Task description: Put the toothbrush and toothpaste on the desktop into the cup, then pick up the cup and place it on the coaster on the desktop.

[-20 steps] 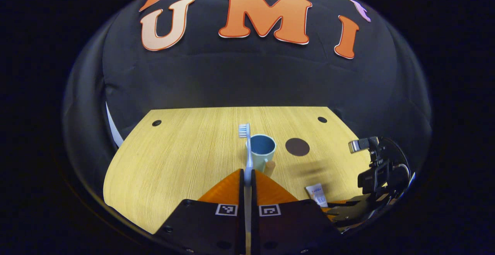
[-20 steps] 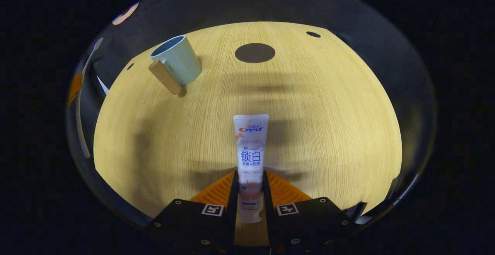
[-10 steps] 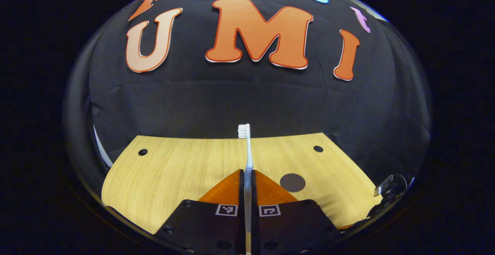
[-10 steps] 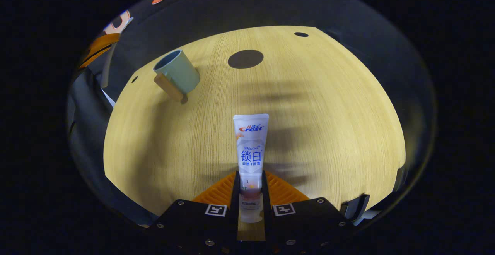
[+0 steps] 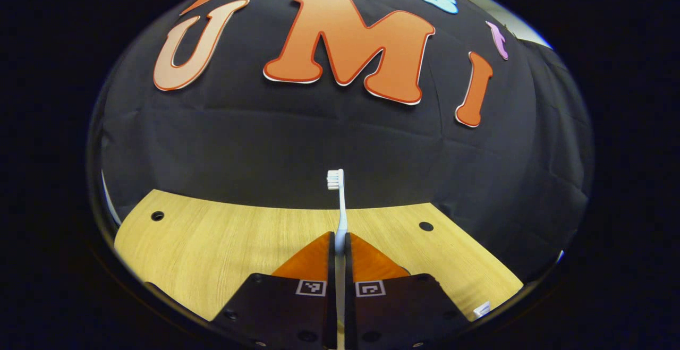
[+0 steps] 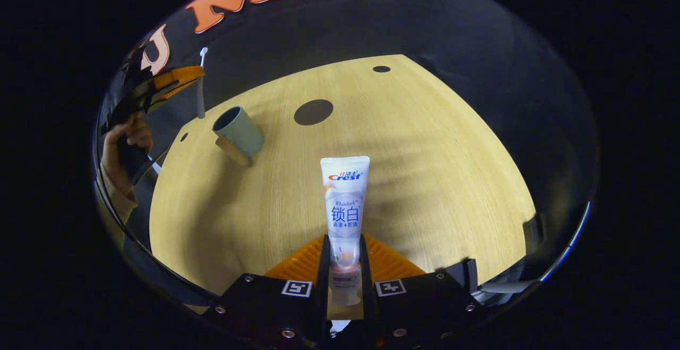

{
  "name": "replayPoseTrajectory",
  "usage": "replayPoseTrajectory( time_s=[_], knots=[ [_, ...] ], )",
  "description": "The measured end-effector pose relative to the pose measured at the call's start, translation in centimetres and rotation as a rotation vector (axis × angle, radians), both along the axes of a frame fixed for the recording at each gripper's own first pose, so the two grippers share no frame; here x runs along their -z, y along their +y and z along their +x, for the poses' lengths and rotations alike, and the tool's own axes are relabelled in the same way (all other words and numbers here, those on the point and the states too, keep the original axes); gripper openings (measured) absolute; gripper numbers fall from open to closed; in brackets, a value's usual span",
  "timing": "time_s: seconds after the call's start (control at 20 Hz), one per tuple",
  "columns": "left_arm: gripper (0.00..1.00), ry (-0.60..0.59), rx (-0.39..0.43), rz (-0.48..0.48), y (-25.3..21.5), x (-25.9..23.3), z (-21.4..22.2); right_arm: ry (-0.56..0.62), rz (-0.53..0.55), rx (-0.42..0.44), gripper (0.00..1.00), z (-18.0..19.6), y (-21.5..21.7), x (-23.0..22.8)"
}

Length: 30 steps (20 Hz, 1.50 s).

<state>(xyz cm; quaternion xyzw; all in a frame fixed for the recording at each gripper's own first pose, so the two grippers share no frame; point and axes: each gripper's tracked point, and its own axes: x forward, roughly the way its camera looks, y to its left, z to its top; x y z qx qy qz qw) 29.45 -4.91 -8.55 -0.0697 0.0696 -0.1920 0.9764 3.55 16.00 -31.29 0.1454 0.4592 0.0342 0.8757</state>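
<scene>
Left gripper view: the left gripper [image 5: 340, 241] is clenched on the toothbrush [image 5: 338, 206] — bristles at 12 o'clock, above the desk [image 5: 223, 233].

Right gripper view: the right gripper [image 6: 344, 246] grasps the toothpaste [image 6: 344, 201] above the desk — cup [image 6: 239, 131] at 10 o'clock, coaster [image 6: 313, 112] at 12, well apart.

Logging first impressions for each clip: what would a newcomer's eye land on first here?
Most likely the toothpaste, standing straight up out of the shut right claw at the middle of the right gripper view. Next, the toothbrush, pinched in the left claw with its bristles up against the dark wall. Beyond them, the cup stands on the desktop near the dark round coaster.
</scene>
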Motion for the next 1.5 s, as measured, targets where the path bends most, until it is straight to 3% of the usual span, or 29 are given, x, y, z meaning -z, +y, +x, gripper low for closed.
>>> replayPoseTrajectory(
  time_s=[0.25,0.55,0.6,0.65,0.85,0.9,0.95,1.15,1.25,1.3,1.35,1.45,1.5],
  knots=[
    [0.05,-0.042,0.038,0.044,-1.2,2.1,1.1,0.031,-0.015,0.014,0.29,-0.2,0.1,0.1],
    [0.06,-0.080,0.005,0.050,-1.3,3.0,1.9,0.058,-0.033,-0.007,0.29,-0.1,-0.1,0.0],
    [0.06,-0.066,0.007,0.043,-1.4,3.3,1.8,0.059,-0.036,-0.012,0.24,-0.2,-0.1,0.0],
    [0.06,-0.063,0.005,0.040,-1.4,3.6,1.9,0.058,-0.037,-0.016,0.29,-0.1,-0.1,-0.1],
    [0.05,-0.075,0.001,0.046,-1.4,3.2,1.8,0.045,-0.049,-0.030,0.29,0.0,-0.2,-0.1],
    [0.10,-0.074,-0.008,0.054,-1.2,3.1,1.7,0.042,-0.048,-0.031,0.24,0.0,-0.1,0.0],
    [0.10,-0.070,0.005,0.049,-1.3,3.0,1.1,0.038,-0.047,-0.034,0.29,0.0,-0.1,0.0],
    [0.34,-0.045,0.022,0.048,-1.0,2.9,-0.5,0.004,-0.042,-0.051,0.29,0.3,0.0,-0.2],
    [0.49,-0.014,0.035,0.062,-0.7,3.2,-1.6,-0.017,-0.043,-0.065,0.24,0.5,0.0,-0.3],
    [0.61,-0.009,0.035,0.057,-0.3,3.0,-2.1,-0.028,-0.043,-0.074,0.29,0.9,0.1,-0.6],
    [0.66,-0.011,0.027,0.053,0.3,2.8,-2.5,-0.039,-0.041,-0.084,0.24,1.3,0.2,-0.8],
    [0.75,-0.009,0.012,0.049,1.5,2.5,-3.4,-0.057,-0.033,-0.100,0.24,2.7,1.5,-1.1],
    [0.82,-0.003,0.005,0.042,2.3,2.6,-3.9,-0.065,-0.027,-0.107,0.29,3.7,2.5,-1.2]
  ],
)
